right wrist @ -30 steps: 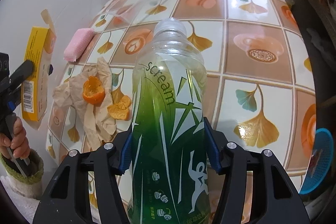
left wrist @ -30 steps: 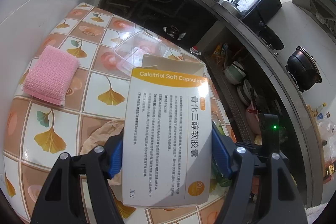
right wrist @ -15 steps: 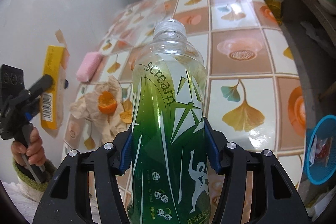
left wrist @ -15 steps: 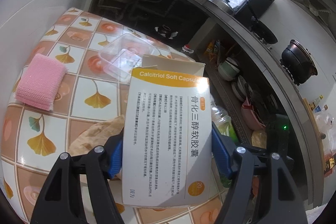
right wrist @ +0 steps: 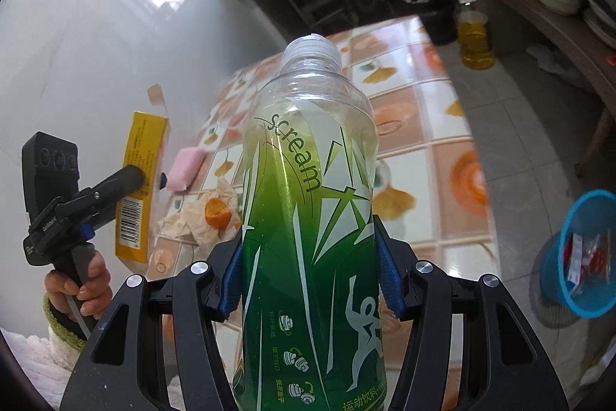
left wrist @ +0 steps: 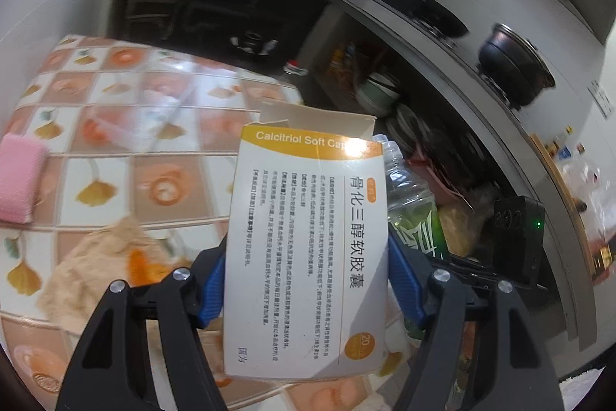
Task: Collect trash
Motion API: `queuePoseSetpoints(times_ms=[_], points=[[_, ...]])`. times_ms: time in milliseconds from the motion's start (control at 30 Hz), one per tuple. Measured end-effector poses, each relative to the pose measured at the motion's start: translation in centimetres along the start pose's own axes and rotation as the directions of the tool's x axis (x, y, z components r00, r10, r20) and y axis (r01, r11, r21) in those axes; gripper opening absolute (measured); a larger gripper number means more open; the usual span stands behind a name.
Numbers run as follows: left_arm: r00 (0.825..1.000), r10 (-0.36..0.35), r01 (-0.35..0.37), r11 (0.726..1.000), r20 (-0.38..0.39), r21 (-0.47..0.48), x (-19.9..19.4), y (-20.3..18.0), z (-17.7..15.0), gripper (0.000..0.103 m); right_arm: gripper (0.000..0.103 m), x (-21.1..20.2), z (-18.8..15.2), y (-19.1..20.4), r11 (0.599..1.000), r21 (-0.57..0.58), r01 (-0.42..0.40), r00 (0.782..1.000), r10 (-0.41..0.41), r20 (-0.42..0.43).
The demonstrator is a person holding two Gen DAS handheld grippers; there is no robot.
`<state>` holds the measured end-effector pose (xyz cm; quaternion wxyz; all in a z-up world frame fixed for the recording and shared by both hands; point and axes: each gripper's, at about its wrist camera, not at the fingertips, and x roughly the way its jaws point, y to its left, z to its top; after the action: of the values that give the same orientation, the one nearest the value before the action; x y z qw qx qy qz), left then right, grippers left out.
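— In the left gripper (left wrist: 306, 280): blue pads pressed to both sides of a white-and-orange medicine box (left wrist: 308, 249), torn flap up. In the right gripper (right wrist: 310, 272): closed the same way around a green drink bottle (right wrist: 308, 218), cap on, nothing but air inside by the look of it.

— Since a second ago?

— Both loads raised off the tiled table (right wrist: 442, 126) and swung toward the floor side; more of the kitchen shelving visible now, left view smeared by motion. Blue basket (right wrist: 581, 257) on the floor, barely at the frame edge before, now well in sight at right with scraps already in it.

— Meaning for the job?

— Probably carrying, not picking: two pieces headed for that basket. Left behind on the table: crumpled paper with orange peel (right wrist: 217, 212), likely next. Pink sponge (right wrist: 184, 168) beside it, perhaps not trash.
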<state>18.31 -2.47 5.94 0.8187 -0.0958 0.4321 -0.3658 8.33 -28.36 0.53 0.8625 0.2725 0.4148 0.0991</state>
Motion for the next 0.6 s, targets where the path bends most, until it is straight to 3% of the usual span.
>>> queuePoseSetpoints(times_ms=[367,467,600], points=[[0.988,-0.111,0.126,0.982,-0.108,0.141,7.1,-10.4,-0.8,0.069,0.054,-7.9,-4.9,-6.2,0.986,0.148,0.078,0.990,-0.094,0.104],[0.979,-0.135,0.161,0.973,-0.155,0.165,9.7,-13.4,-1.3,0.069,0.054,-10.4,-7.1,-8.7,0.969,0.217,0.122,0.979,-0.153,0.136],[0.958,-0.158,0.207,0.959,-0.239,0.196,13.7,-17.5,-1.9,0.069,0.054,-13.7,-10.2,-13.5,0.909,0.361,0.207,0.950,-0.275,0.146]])
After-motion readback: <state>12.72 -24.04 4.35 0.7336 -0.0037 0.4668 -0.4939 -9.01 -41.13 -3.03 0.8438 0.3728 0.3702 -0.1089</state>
